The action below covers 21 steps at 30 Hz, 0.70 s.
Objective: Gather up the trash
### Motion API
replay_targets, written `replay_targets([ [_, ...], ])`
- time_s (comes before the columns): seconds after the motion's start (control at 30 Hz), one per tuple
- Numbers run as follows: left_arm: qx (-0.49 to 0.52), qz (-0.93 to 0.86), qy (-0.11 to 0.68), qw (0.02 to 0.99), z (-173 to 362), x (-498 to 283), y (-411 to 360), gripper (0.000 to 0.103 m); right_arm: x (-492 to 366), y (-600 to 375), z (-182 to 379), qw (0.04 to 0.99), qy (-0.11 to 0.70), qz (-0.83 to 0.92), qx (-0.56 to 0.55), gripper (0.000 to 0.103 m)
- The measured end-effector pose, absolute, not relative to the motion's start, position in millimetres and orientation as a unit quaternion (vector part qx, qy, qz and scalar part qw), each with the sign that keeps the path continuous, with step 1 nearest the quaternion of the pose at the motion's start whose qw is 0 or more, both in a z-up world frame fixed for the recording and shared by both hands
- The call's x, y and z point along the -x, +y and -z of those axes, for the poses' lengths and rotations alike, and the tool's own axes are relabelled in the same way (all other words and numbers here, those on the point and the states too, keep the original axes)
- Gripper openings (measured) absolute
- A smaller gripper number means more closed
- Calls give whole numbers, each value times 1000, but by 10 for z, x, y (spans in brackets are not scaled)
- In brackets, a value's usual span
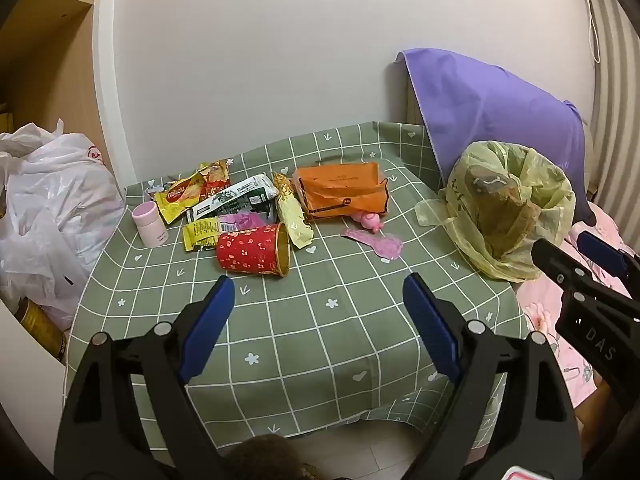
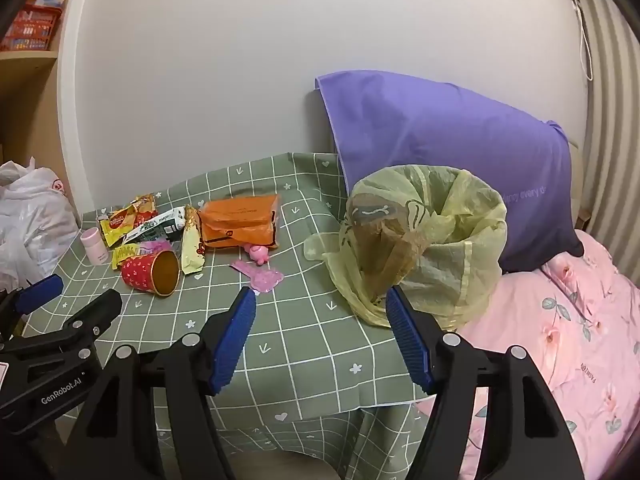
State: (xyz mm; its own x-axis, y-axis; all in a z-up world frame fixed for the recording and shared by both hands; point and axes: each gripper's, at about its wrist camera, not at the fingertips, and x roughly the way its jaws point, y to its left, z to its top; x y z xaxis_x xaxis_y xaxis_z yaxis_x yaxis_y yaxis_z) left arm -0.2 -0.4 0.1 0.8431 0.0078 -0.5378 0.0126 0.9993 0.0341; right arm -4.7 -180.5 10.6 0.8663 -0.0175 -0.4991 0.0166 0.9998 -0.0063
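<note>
Trash lies on the green checked tablecloth [image 1: 320, 340]: a red paper cup [image 1: 252, 254] on its side, several snack wrappers [image 1: 212, 204], an orange bag [image 1: 344, 194], a pink wrapper [image 1: 378, 244] and a small pink bottle [image 1: 149, 224]. At the table's right edge stands a bin lined with a yellow bag [image 1: 508, 208], [image 2: 428, 240], mouth up. My left gripper [image 1: 318, 292] hovers open above the near part of the cloth, short of the cup. My right gripper [image 2: 320, 304] is open too, empty, just in front of the bin and apart from it.
A purple pillow [image 2: 452, 168] leans on the wall behind the bin. Pink floral bedding [image 2: 568, 320] lies to the right. White plastic bags [image 1: 52, 200] are piled left of the table, beside a wooden shelf [image 1: 44, 40].
</note>
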Motion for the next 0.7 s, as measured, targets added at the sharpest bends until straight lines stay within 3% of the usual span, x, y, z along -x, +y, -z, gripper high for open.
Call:
replay_targets([
  [0.7,-11,0,286,958,-1,2,3,82,73,-1838,-118,967,255,17,1,64],
])
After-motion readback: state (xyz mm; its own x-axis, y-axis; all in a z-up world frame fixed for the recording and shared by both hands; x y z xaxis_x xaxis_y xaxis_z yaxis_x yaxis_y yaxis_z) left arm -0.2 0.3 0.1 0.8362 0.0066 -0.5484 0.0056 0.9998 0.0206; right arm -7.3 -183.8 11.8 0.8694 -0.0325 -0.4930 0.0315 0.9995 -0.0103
